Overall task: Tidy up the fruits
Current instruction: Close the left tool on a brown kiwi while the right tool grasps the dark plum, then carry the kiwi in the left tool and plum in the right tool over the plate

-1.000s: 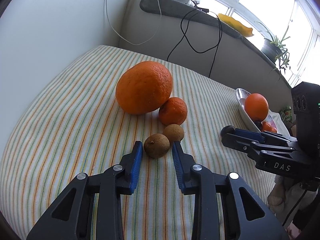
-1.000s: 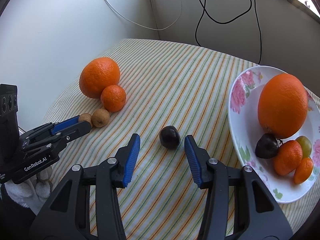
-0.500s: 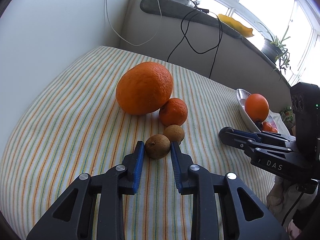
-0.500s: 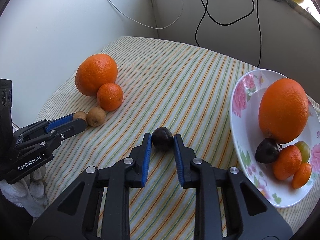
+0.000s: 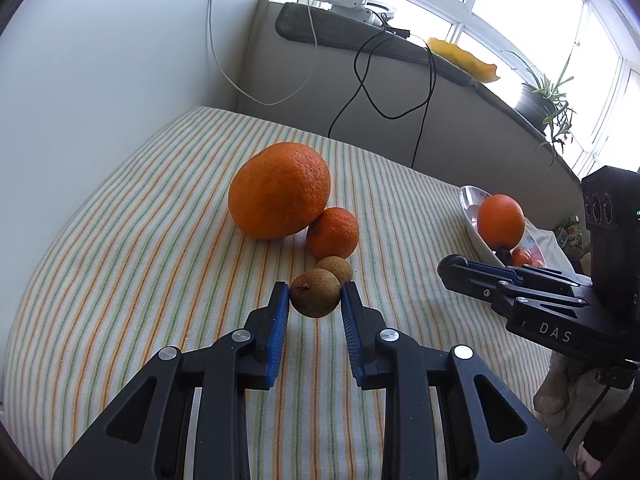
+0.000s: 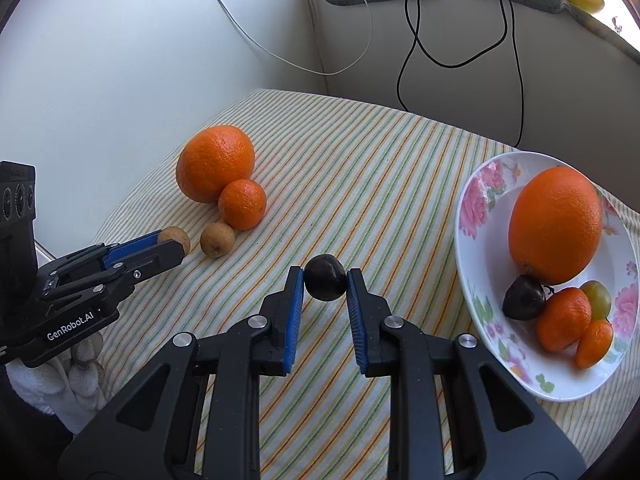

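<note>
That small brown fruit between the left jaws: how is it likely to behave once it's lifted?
The brown fruit is round, so it could probably roll out if the left gripper loosens. Its small size suggests it's light. The matte, rough-looking skin should grip the ribbed blue pads fairly well.

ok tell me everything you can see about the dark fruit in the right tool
The dark fruit is small, round and nearly black with a dull sheen, like a plum or grape. It sits clamped between the blue pads of the right tool, above the striped cloth, left of the flowered plate.
</note>
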A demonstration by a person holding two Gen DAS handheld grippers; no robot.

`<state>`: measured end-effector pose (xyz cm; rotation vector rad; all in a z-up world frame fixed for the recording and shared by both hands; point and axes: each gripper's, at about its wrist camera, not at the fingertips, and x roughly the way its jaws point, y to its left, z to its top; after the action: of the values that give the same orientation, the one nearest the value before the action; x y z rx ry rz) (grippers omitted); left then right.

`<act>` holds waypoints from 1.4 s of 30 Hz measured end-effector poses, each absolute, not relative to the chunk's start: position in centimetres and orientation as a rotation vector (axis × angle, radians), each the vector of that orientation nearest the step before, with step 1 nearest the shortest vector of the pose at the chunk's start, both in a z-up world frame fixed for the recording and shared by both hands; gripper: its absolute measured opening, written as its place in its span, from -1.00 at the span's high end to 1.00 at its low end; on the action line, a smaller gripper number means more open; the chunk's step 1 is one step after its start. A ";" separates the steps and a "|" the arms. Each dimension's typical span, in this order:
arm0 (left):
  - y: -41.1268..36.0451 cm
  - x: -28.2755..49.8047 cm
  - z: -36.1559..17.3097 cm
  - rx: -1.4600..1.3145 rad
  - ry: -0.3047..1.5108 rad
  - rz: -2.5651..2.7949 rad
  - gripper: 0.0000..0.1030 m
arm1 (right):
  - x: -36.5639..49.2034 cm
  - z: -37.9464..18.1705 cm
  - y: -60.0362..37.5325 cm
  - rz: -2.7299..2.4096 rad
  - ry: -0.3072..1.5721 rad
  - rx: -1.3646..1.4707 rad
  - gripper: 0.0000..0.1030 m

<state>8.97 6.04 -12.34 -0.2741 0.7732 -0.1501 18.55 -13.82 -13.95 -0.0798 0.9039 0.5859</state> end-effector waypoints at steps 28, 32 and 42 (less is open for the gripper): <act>-0.6 10.1 -10.0 -0.228 0.745 -0.246 0.52 | 16.9 -10.6 -22.0 0.536 0.826 0.011 0.56; -1.8 10.4 -9.8 -0.220 0.745 -0.262 0.52 | 17.0 -10.4 -23.5 0.520 0.821 0.024 0.56; -4.9 11.5 -9.6 -0.204 0.748 -0.314 0.52 | 17.6 -10.5 -26.8 0.469 0.821 0.048 0.56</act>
<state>11.53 -4.93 -9.61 -0.2041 0.7475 -0.3141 17.57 -26.85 -10.53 0.0477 0.8213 0.4694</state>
